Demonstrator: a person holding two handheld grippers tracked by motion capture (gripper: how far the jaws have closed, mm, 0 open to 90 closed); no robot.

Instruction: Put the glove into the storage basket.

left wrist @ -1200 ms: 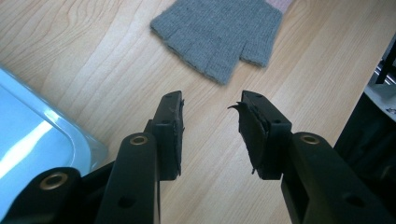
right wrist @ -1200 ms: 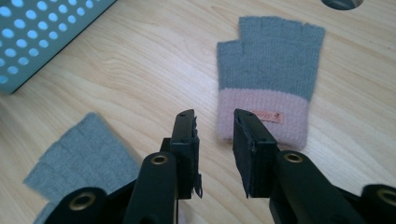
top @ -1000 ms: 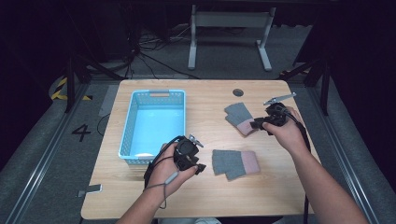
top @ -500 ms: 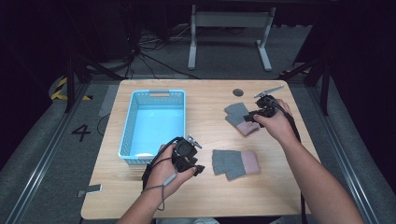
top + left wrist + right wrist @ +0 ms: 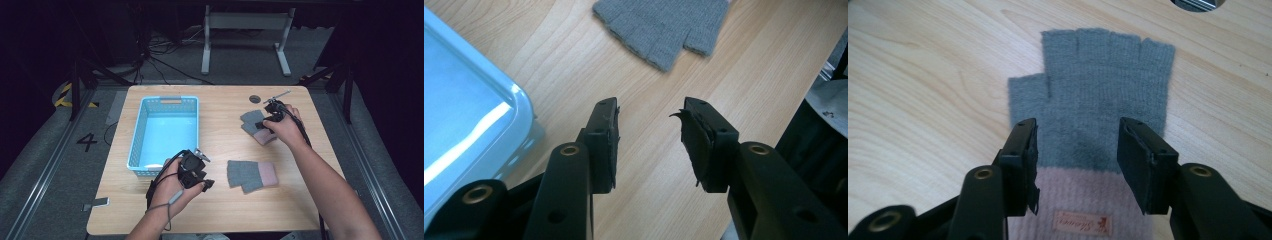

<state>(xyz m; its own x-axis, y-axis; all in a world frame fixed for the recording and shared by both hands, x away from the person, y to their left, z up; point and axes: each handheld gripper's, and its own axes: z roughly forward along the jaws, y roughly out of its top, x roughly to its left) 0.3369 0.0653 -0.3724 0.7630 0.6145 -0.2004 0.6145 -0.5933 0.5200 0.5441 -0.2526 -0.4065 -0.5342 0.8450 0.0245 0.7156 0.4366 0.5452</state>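
Two fingerless gloves are lying on the wooden counter (image 5: 220, 125) as a person is working a claw in each hand. At the counter's two o'clock, the right claw (image 5: 261, 124) is hovering over the far glove (image 5: 252, 123), its jaws having just been opening and now standing wide. Seen from the right gripper view, the right claw (image 5: 1077, 142) is straddling that grey and pink glove (image 5: 1098, 100) where the grey knit is meeting the pink cuff, with a small label showing at six o'clock; whether the pads are touching the wool cannot be told, but they are not pinching it.

Down at six o'clock, the left claw (image 5: 207, 184) is pointing toward three o'clock, just short of the near glove (image 5: 251, 175). Through the left gripper view, the left claw (image 5: 650, 142) is standing partly open with nothing between the jaws but bare wood, and the near glove (image 5: 664, 25) is lying ahead at twelve o'clock, apart from the tips. Off at nine o'clock, the blue basket (image 5: 137, 140) is sitting beside the left hand.
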